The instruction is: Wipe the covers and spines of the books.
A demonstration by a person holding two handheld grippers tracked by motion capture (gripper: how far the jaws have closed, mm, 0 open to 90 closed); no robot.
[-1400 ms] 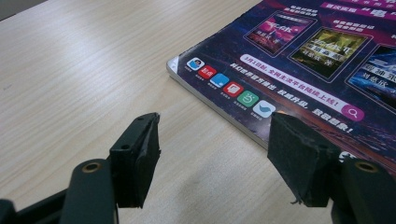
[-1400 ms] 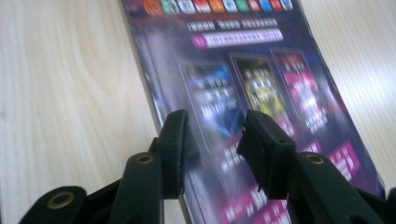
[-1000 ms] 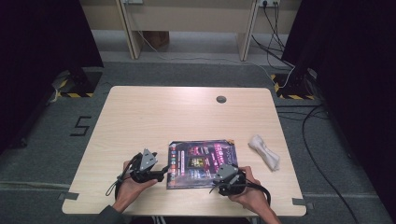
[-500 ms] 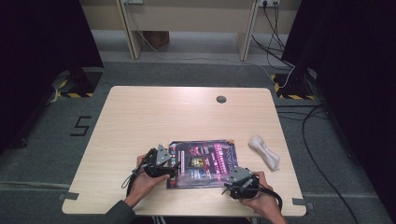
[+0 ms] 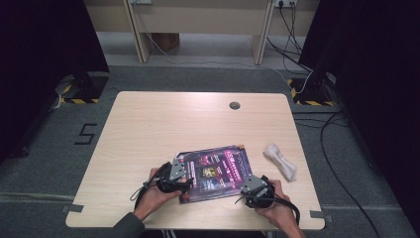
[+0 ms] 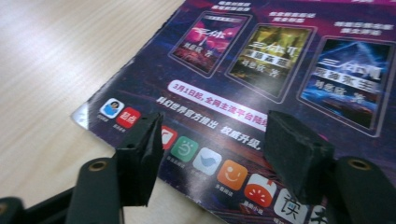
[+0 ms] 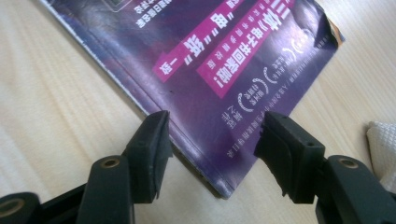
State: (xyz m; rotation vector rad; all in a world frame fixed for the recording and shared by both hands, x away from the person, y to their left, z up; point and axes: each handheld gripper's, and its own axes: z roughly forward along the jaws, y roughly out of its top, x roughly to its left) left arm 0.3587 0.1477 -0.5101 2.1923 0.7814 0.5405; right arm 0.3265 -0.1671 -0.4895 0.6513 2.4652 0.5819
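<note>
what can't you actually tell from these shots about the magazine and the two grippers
- Magazine: in the high view its near corners sit under the left gripper and the right gripper, so contact there is hidden.
- Left gripper view: the magazine's far and right parts are cut off by the frame edges.
- Right gripper view: the white cloth is cut by the right edge; whether the jaws touch the spine cannot be told.
- High view: the cover print is too small to read.
</note>
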